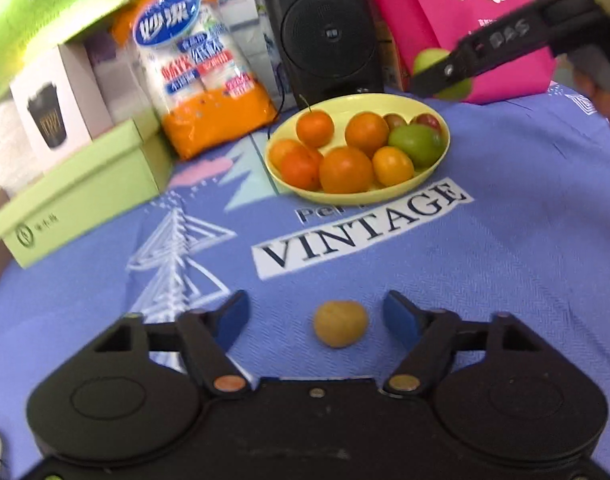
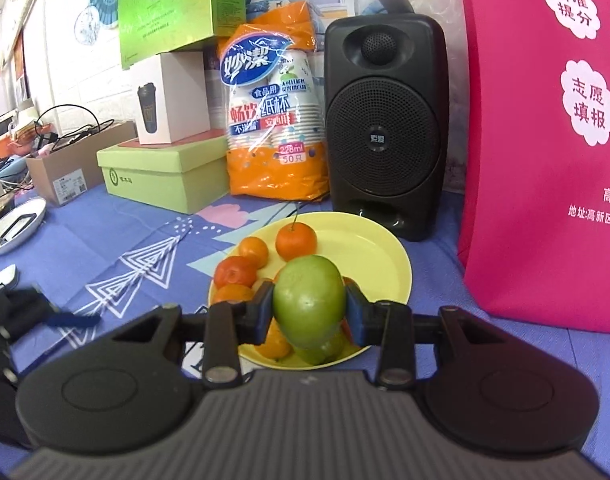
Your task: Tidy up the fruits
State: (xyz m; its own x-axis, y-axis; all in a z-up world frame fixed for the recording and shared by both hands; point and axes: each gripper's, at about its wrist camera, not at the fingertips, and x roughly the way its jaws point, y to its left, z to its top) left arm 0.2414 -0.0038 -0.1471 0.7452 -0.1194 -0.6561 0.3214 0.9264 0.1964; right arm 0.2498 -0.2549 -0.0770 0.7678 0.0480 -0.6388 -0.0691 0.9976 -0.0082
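Observation:
A yellow plate [image 1: 433, 166] on the blue cloth holds several oranges [image 1: 345, 170], a green fruit [image 1: 417, 144] and small reddish fruits. A small yellow-brown fruit [image 1: 340, 323] lies on the cloth between the fingers of my open left gripper [image 1: 317, 316], which touches nothing. My right gripper [image 2: 309, 312] is shut on a green fruit [image 2: 309, 300] and holds it above the near side of the plate [image 2: 369, 248]. In the left wrist view the right gripper [image 1: 437, 70] with its green fruit [image 1: 429, 58] hovers above the plate's far right.
Behind the plate stand a black speaker [image 2: 385, 128], an orange pack of paper cups [image 2: 277, 120], green boxes [image 2: 161, 172], a white cup box [image 2: 169, 100] and a pink bag [image 2: 545, 140]. A white dish [image 2: 17, 228] sits at far left.

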